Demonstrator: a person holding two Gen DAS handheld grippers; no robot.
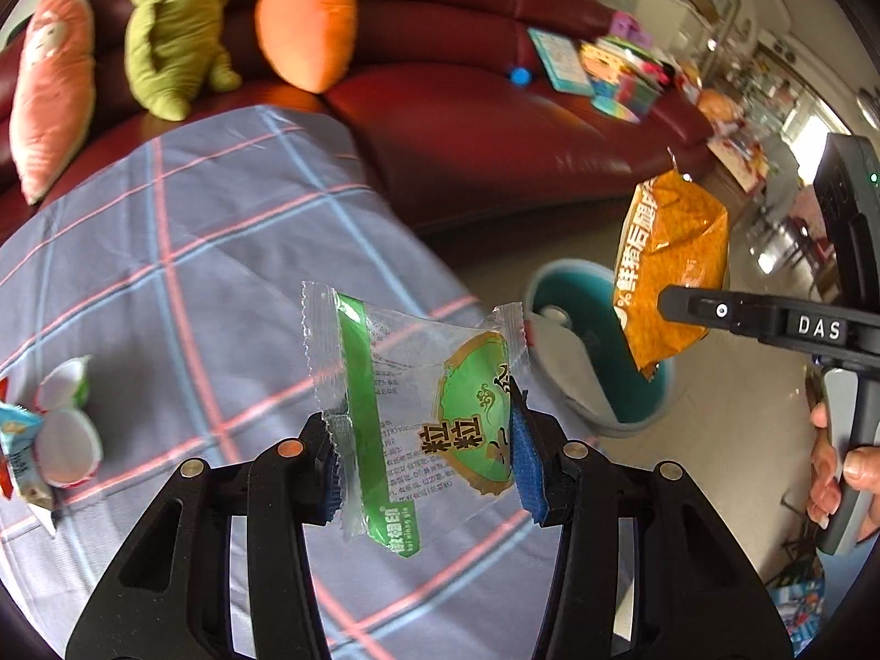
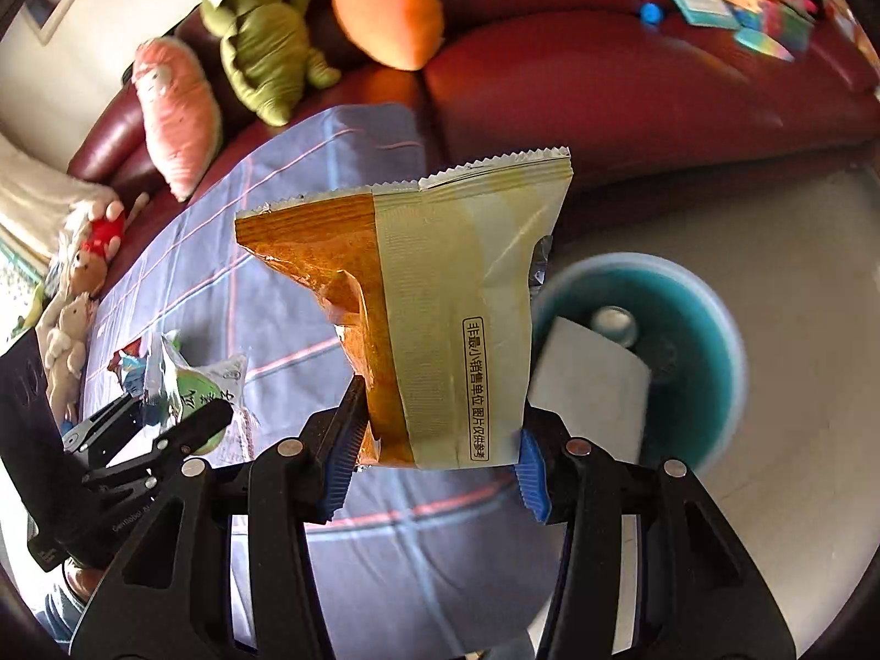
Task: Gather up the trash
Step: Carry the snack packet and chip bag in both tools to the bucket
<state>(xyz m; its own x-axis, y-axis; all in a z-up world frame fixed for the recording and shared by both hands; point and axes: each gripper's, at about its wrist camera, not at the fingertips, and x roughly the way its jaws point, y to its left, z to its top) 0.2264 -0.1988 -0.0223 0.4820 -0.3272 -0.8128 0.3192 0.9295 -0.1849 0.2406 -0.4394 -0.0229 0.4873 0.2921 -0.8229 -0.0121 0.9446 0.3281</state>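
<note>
My left gripper [image 1: 426, 467] is shut on a clear and green snack wrapper [image 1: 418, 412] and holds it above the plaid-covered table [image 1: 192, 253]. My right gripper [image 2: 434, 465] is shut on an orange snack bag [image 2: 440, 308] and holds it up beside the table. That bag also shows in the left wrist view [image 1: 671, 269], hanging over the teal trash bin [image 1: 583, 297]. The bin [image 2: 693, 330] stands on the floor to the right of the table and holds a white sheet and a can. The left gripper with its wrapper shows at the left of the right wrist view [image 2: 187, 412].
More wrappers [image 1: 55, 440] lie at the table's left edge. A dark red sofa [image 1: 495, 121] behind the table carries plush toys [image 1: 308, 22] and books [image 1: 594, 66]. Small stuffed animals [image 2: 77, 302] lie at the table's far left.
</note>
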